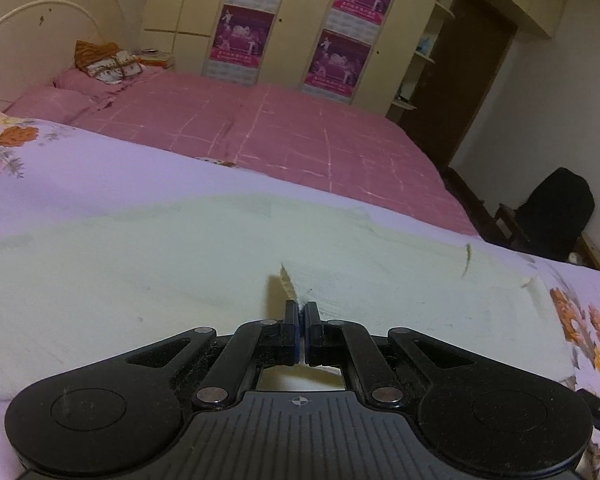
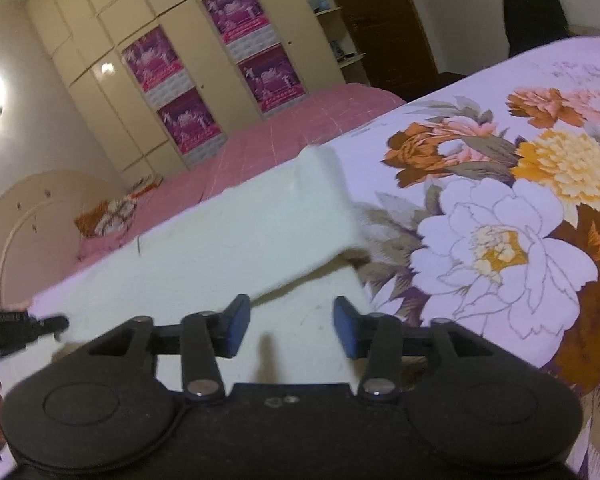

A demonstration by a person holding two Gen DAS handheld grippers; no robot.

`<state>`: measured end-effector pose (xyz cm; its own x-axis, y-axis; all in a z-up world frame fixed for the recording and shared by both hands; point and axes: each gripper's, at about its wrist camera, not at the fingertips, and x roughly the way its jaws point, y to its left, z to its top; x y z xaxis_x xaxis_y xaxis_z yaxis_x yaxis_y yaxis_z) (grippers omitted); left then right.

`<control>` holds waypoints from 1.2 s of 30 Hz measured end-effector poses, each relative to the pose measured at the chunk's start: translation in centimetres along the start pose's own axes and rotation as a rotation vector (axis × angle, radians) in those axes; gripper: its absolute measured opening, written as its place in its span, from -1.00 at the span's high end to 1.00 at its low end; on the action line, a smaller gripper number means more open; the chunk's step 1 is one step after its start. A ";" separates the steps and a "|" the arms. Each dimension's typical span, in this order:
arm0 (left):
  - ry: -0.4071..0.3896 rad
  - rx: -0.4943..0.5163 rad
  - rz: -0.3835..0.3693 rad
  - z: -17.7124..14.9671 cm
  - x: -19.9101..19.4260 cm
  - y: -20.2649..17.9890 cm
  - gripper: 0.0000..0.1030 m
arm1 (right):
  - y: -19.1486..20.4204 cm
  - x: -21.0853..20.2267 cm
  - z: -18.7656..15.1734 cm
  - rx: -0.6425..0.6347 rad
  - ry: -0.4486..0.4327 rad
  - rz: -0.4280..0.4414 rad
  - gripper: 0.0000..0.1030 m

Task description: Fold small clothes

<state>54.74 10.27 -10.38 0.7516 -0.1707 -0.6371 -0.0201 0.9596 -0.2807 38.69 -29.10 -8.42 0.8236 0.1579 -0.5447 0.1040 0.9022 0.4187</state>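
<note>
While the cloth [image 1: 180,280] lies on the floral sheet [image 2: 500,240], the left gripper [image 1: 301,312] pinches its edge. The right gripper [image 2: 288,320] is released above the cloth's folded corner, gripping nothing.

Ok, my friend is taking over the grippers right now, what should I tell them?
Left gripper: shut, pinching the near edge of the cream cloth.
Right gripper: open, holding nothing, just over the cloth's right end.
The cloth lies spread on the floral bedsheet; its right end is already flapped over onto itself, the flap's edge lifted and not flat.
Done: probably a first fold at the right end.
Left: likely grab the near edge with the right gripper too, fold the rest and flatten it.
</note>
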 end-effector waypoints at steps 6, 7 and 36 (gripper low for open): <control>0.007 0.004 0.021 0.1 0.5 0.7 0.96 | -1.3 0.3 1.0 0.036 -0.008 0.012 0.08; 0.010 0.007 0.022 0.0 0.6 0.9 0.96 | -1.4 0.4 1.1 0.039 -0.011 0.013 0.08; 0.014 0.034 0.040 -1.2 1.2 1.7 0.96 | -2.5 4.0 4.9 -0.060 -0.027 -0.031 0.50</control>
<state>54.88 11.42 -12.48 0.7414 -0.1345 -0.6574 -0.0273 0.9728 -0.2298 44.45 -32.69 -8.02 0.8352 0.1195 -0.5367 0.0967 0.9290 0.3573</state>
